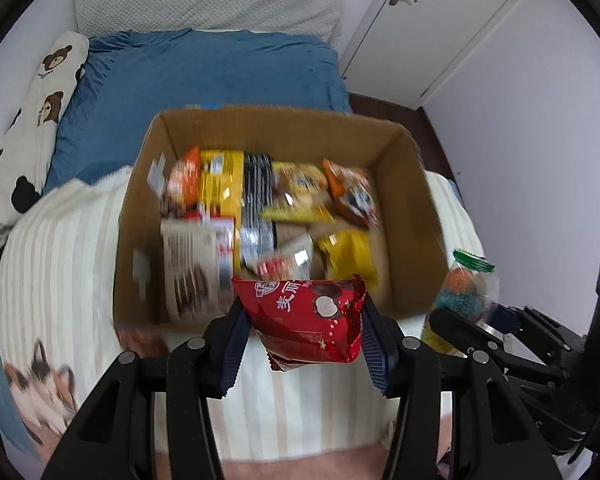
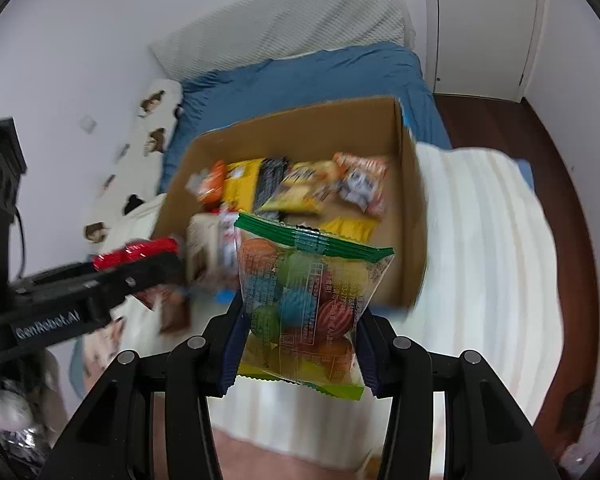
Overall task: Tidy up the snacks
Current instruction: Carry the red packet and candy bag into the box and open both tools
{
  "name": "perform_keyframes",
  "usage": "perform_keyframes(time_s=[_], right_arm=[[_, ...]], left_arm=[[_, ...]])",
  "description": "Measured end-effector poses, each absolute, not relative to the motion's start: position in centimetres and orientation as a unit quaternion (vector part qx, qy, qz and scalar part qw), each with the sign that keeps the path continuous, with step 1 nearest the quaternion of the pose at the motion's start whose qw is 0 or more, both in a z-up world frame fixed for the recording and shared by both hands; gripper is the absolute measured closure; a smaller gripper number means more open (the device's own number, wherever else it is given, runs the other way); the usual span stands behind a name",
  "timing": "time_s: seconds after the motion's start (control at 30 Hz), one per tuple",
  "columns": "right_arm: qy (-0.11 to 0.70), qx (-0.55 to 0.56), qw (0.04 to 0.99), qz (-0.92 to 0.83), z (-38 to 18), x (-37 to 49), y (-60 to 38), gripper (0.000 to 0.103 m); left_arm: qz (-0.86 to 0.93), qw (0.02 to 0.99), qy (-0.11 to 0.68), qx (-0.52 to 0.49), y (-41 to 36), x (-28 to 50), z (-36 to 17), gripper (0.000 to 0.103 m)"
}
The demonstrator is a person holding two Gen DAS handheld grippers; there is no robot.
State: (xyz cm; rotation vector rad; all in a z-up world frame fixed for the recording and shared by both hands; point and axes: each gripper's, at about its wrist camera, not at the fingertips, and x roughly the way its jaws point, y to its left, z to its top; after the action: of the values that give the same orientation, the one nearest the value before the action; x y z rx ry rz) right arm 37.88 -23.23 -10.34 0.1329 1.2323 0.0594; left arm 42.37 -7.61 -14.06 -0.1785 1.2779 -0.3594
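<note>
Left wrist view alone: left gripper (image 1: 304, 320) clamping red packet (image 1: 308, 316). Right gripper (image 2: 298, 320) clamping candy bag (image 2: 304, 304), blocking cardboard box (image 2: 408, 216).

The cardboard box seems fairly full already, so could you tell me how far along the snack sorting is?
Done: the cardboard box on the bed already holds many packets. In hand: the left tool grips a red packet, and the right tool grips a clear bag of colourful balls, both just short of the box's near wall. Left: dropping these two in; any other loose snacks are too blurred to tell.
</note>
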Motion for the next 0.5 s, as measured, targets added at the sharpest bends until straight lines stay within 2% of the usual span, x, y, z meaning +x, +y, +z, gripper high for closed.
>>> perform_keyframes(time_s=[0.17,0.4,0.47,0.5], right_arm=[[0.607,0.036,0.794,0.002,-13.1,43.6,-24.5,0.053],[0.663,0.052,0.747,-0.016,-18.1,47.2,-26.1,0.05],[0.666,0.046,0.745,-0.017,-18.9,47.4,-26.1,0.022],[0.668,0.052,0.743,-0.015,-19.1,47.4,-26.0,0.019]], left_arm=[[-0.16,0.757,0.628,-0.083,-8.7,49.1,-17.5,0.055],[-0.168,0.691,0.698,-0.087,-10.3,54.0,-24.0,0.053],[-0.163,0.686,0.705,-0.08,-10.4,54.4,-25.1,0.049],[-0.156,0.689,0.704,-0.068,-10.5,54.5,-25.4,0.04]])
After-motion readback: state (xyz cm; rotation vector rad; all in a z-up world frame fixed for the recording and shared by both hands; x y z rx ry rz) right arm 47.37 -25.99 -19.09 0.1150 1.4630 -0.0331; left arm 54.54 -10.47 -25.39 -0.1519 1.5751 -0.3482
